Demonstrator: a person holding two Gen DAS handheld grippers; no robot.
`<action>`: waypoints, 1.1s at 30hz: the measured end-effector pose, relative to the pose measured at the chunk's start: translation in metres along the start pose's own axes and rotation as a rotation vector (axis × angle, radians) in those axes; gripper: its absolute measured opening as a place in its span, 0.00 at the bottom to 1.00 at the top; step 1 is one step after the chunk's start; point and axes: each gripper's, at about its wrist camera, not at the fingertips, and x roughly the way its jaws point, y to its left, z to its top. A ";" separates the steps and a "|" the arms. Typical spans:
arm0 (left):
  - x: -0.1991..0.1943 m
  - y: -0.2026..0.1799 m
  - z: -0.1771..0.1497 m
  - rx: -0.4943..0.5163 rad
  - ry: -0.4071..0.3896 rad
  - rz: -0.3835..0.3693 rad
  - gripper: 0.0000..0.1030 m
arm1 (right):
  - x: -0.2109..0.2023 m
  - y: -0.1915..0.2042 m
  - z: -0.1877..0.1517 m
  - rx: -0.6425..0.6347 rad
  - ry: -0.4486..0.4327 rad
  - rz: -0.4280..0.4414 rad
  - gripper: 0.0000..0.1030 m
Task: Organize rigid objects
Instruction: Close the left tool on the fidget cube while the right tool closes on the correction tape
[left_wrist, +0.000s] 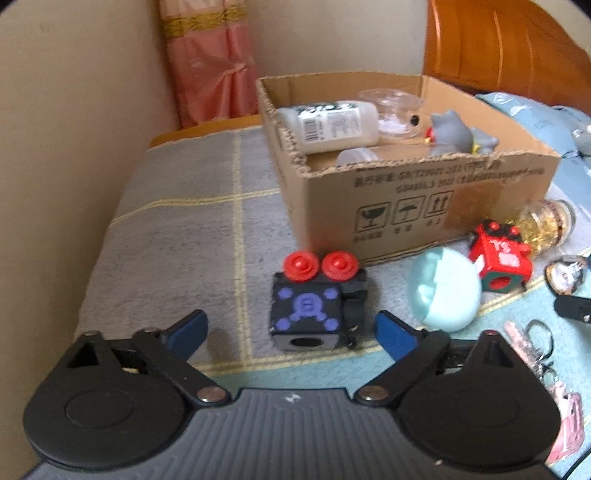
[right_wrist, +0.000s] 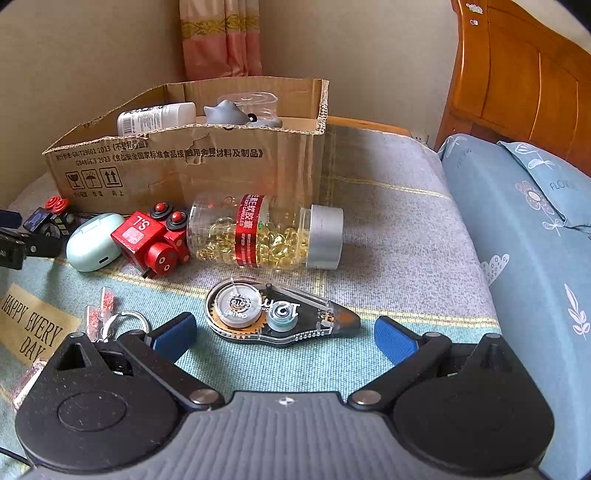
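Observation:
A black toy block with red wheels (left_wrist: 317, 306) lies on the bed between the fingers of my open left gripper (left_wrist: 291, 330), untouched. A clear correction-tape dispenser (right_wrist: 277, 314) lies between the fingers of my open right gripper (right_wrist: 286, 332), also untouched. Behind stands a cardboard box (left_wrist: 424, 206), which also shows in the right wrist view (right_wrist: 184, 166); it holds a white bottle (left_wrist: 332, 125), a grey toy (left_wrist: 458, 134) and clear plastic cups. In front of the box lie a red toy block (right_wrist: 151, 240), a mint case (right_wrist: 94, 242) and a capsule bottle (right_wrist: 266, 230).
A pink keychain with rings (left_wrist: 543, 373) lies at the right of the left wrist view. A blue pillow (right_wrist: 535, 229) and a wooden headboard (right_wrist: 524, 81) are on the right. A wall and a pink curtain (left_wrist: 210, 62) stand behind the bed edge.

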 end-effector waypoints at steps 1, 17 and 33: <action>0.000 0.000 0.000 -0.001 -0.005 -0.011 0.84 | 0.000 0.000 0.000 -0.001 0.000 0.000 1.00; 0.001 -0.007 0.007 -0.006 -0.023 -0.064 0.57 | 0.001 0.009 0.003 -0.001 -0.001 0.003 1.00; 0.002 -0.004 0.006 0.002 -0.019 -0.077 0.56 | 0.005 0.025 0.009 0.001 0.013 0.005 1.00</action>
